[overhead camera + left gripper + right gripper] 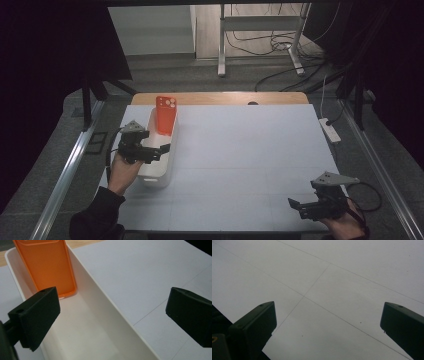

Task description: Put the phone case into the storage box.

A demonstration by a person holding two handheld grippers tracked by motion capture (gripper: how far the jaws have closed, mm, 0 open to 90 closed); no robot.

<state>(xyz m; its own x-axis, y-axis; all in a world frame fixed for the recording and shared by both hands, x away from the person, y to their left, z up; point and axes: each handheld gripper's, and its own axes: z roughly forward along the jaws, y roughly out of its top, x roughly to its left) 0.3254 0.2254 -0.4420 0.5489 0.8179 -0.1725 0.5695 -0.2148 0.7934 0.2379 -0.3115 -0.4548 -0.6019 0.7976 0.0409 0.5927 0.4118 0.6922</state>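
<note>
An orange phone case (165,114) stands tilted in the far end of a long white bin (161,172) on the left of the table. In the left gripper view the case (47,265) leans against the bin's far wall, above the bin's bare floor (82,332). My left gripper (162,149) hovers open over the middle of the bin, jaws wide apart with nothing between them (112,315). My right gripper (297,206) is open near the table's front right corner, over bare white tabletop (329,322).
The white tabletop (250,150) stretches between the two grippers. A white power strip (330,130) lies at the right edge. Metal rails run along both sides, and a desk frame with cables (260,40) stands beyond the table.
</note>
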